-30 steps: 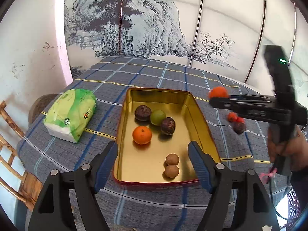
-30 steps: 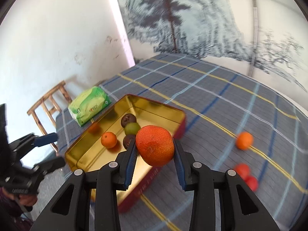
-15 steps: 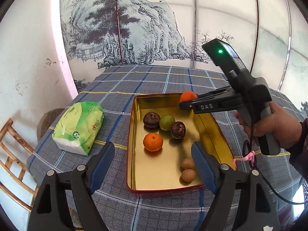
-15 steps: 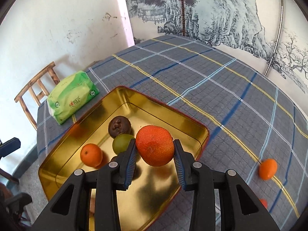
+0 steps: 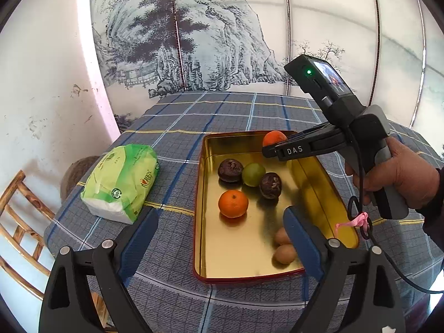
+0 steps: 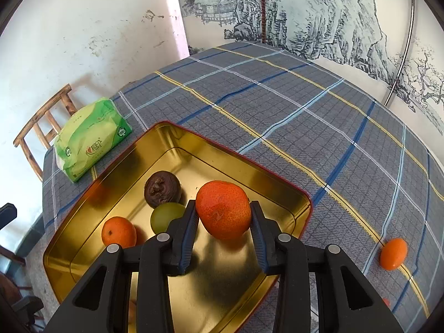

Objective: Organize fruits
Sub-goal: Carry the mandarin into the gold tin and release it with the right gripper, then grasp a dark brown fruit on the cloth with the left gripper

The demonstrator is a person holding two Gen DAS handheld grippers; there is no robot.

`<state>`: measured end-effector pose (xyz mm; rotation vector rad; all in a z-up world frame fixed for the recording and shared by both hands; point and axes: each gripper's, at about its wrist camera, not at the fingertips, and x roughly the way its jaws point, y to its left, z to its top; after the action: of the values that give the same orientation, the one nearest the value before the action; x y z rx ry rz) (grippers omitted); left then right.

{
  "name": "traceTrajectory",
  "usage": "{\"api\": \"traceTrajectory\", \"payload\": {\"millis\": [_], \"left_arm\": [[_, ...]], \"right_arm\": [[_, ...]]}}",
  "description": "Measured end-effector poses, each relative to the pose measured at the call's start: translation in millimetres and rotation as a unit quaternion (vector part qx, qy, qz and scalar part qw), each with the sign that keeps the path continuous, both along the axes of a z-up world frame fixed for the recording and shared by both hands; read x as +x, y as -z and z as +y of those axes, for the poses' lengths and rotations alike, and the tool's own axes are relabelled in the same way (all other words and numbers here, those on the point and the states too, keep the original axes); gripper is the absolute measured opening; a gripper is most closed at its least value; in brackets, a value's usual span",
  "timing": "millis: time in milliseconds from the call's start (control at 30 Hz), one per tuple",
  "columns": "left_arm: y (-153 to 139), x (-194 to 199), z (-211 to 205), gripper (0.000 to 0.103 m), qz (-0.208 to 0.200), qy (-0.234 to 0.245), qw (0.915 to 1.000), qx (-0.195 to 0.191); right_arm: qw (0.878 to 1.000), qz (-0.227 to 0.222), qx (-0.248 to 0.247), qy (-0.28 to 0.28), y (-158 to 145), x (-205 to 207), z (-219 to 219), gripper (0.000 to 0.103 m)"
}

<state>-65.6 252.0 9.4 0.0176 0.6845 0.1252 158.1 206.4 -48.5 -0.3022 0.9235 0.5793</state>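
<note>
A gold tray (image 5: 206, 144) (image 6: 230, 152) lies on the checked tablecloth. It holds an orange (image 5: 233, 204) (image 6: 118, 231), a green fruit (image 5: 253, 174) (image 6: 166, 216), two dark brown fruits (image 5: 230, 169) (image 5: 270, 185) and two small tan fruits (image 5: 284, 254). My right gripper (image 6: 223, 217) (image 5: 267, 149) is shut on a tangerine (image 6: 223, 209) (image 5: 273, 138) and holds it above the tray's far right part. My left gripper (image 5: 220, 238) is open and empty above the tray's near edge.
A green tissue pack (image 5: 122, 181) (image 6: 90, 137) lies left of the tray. A small orange fruit (image 6: 393, 253) lies on the cloth to the right of the tray. A wooden chair (image 6: 41, 119) stands beside the table near the white wall.
My right gripper has carried the tangerine from the table's right side to over the tray and lowered it. The left gripper has shifted slightly and stays open.
</note>
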Motion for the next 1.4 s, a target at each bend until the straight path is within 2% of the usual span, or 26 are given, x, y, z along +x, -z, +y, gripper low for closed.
{"api": "traceTrajectory", "payload": {"millis": [333, 500, 833, 967, 1000, 1067, 1133, 1333, 1400], "left_arm": [[3.1, -0.9, 0.8, 0.092, 0.002, -0.003, 1.0000, 0.003], [4.2, -3.1, 1.2, 0.093, 0.002, -0.003, 0.9999, 0.011], [1.9, -6.0, -5.6, 0.094, 0.001, -0.007, 0.9997, 0.022], [-3.5, -11.0, -7.2, 0.095, -0.006, -0.010, 0.9994, 0.031], [-4.8, -12.9, -6.7, 0.096, -0.009, -0.011, 0.9992, 0.036], [-6.4, -15.1, -8.9, 0.096, -0.012, -0.011, 0.9990, 0.042], [-8.3, -16.6, -10.9, 0.096, -0.013, -0.007, 0.9990, 0.043], [-16.4, -18.3, -36.5, 0.096, -0.020, 0.037, 0.9980, 0.047], [-19.6, -15.6, -48.1, 0.096, -0.014, 0.061, 0.9974, 0.036]], "right_arm": [[1.000, 0.003, 0.002, 0.006, 2.0, 5.3, 8.5, 0.038], [1.000, 0.001, 0.029, 0.009, -5.6, 4.6, 6.5, 0.040], [0.994, -0.051, 0.097, 0.013, -51.8, -16.9, -9.3, 0.041], [0.991, -0.076, 0.110, 0.012, -70.0, -35.7, -20.6, 0.043], [0.990, -0.086, 0.111, 0.012, -73.6, -43.4, -27.0, 0.045], [0.988, -0.110, 0.107, 0.024, -77.8, -62.7, -49.5, 0.058], [0.985, -0.125, 0.110, 0.044, -77.2, -78.9, -78.6, 0.063], [0.975, -0.124, 0.072, 0.171, -47.1, -108.4, -207.7, 0.064], [0.967, -0.119, 0.035, 0.220, -31.3, -114.6, -250.7, 0.064]]}}
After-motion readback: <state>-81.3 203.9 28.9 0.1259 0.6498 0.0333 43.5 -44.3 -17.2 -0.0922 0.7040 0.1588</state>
